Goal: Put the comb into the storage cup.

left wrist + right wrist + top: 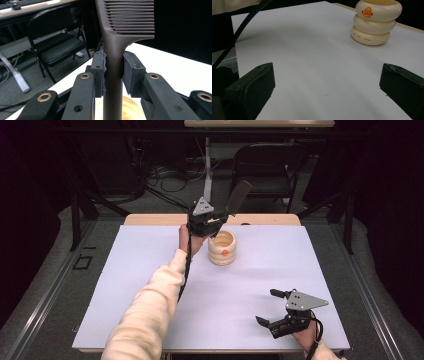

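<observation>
A dark brown comb (238,196) (117,45) is clamped by its handle in my left gripper (216,221) (113,72), teeth end up and tilted toward the far side. Its lower end reaches down over the mouth of a cream ringed cup (221,247) (375,22) with an orange duck mark, which stands at the back middle of the white table (150,270). Whether the comb's tip is inside the cup I cannot tell. My right gripper (269,306) (327,82) rests open near the front right of the table, nothing between its fingers, facing the cup from a distance.
A black folding chair (265,167) (57,42) stands behind the table's far edge, with cables on the floor near a desk leg (207,175). The person's left sleeve (145,315) crosses the table's front left. A wooden strip (150,219) borders the far edge.
</observation>
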A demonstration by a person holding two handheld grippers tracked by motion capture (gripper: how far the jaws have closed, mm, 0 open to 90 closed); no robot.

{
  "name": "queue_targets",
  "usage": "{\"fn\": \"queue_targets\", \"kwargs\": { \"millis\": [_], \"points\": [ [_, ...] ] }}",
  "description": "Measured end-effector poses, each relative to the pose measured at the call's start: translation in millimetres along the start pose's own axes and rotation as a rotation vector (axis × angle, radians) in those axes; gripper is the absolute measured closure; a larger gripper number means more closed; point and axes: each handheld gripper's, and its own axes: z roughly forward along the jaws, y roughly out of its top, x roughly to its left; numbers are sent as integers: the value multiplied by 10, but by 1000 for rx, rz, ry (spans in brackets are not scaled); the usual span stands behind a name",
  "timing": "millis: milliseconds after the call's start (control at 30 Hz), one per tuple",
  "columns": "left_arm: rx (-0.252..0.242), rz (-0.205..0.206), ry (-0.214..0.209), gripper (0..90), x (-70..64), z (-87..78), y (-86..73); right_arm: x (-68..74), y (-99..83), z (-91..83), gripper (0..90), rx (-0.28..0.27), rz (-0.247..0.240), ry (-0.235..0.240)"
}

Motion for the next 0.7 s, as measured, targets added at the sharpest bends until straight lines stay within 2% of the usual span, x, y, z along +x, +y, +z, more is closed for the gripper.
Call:
{"fn": "queue_targets", "kwargs": {
  "millis": [700],
  "points": [
    [-12,-41,-10,722,19,114,-88,-2,1,-1,0,4,-3,0]
  ]
}}
